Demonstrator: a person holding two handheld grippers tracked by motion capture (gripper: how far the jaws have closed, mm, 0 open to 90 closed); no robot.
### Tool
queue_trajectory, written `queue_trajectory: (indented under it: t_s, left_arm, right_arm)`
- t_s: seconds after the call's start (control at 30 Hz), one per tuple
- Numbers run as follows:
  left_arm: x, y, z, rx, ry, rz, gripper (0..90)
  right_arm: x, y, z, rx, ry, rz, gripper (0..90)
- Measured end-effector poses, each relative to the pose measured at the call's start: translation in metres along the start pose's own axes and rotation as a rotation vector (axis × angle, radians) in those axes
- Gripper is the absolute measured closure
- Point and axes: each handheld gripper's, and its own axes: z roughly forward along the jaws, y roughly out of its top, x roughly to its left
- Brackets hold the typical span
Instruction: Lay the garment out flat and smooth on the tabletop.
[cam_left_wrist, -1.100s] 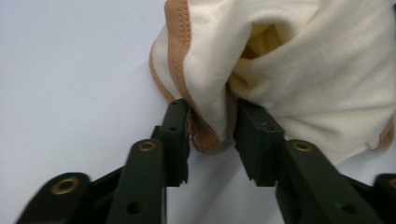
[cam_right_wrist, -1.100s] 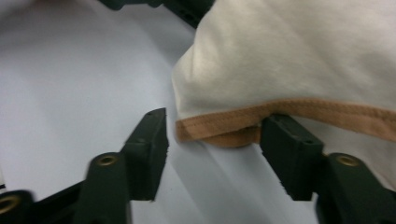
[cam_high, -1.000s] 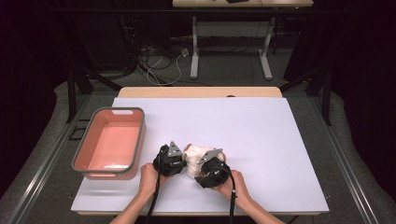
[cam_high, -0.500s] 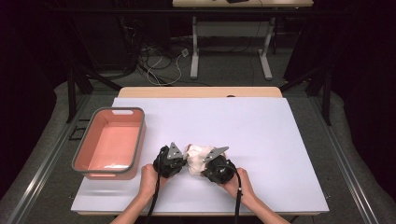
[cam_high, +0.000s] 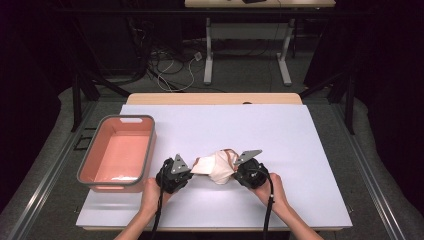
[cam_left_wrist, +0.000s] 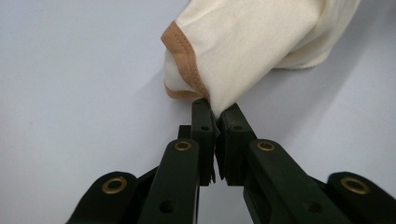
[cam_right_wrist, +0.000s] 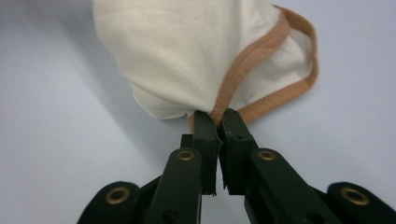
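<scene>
1. High view. Item: a small cream cloth (cam_high: 216, 167) with tan binding, bunched at lower centre of the frame on the white table (cam_high: 310, 150). It spans between the left gripper (cam_high: 192, 170) and the right gripper (cam_high: 235, 167), one pinching each end. A pink tub (cam_high: 145, 150) stands at the left of the frame, just beside the left hand (cam_high: 150, 192). The view is too distant to show the jaws.

2. Left gripper view. Jaws shut on a fold of the cloth (cam_left_wrist: 252, 42) at centre frame, just beside the tan binding (cam_left_wrist: 184, 56). The fabric drapes and puckers: judged light, soft and limp, not fragile, and likely to slip from a shallow pinch.

3. Right gripper view. Jaws closed on the tan binding (cam_right_wrist: 247, 70) itself, where it loops at upper right. The stitched edge looks thicker than the plain cloth (cam_right_wrist: 187, 51), so it is judged the surer place to take hold.
</scene>
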Motion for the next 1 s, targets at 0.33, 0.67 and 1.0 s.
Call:
queue_trajectory:
  t_s: [0.33, 0.67, 1.0]
  left_arm:
    - [-0.002, -0.002, 0.007, 0.037, 0.008, 0.024, 78.8]
    - [-0.02, 0.012, 0.019, 0.021, 0.056, 0.105, 48.1]
    - [-0.022, 0.012, 0.017, 0.002, 0.059, 0.122, 86.9]
  right_arm:
    - [-0.012, -0.003, 0.002, 0.004, -0.02, 0.022, 84.9]
    - [0.01, 0.007, 0.002, 0.002, 0.063, -0.048, 45.6]
    - [0.008, 0.005, 0.007, 0.012, 0.042, -0.057, 83.7]
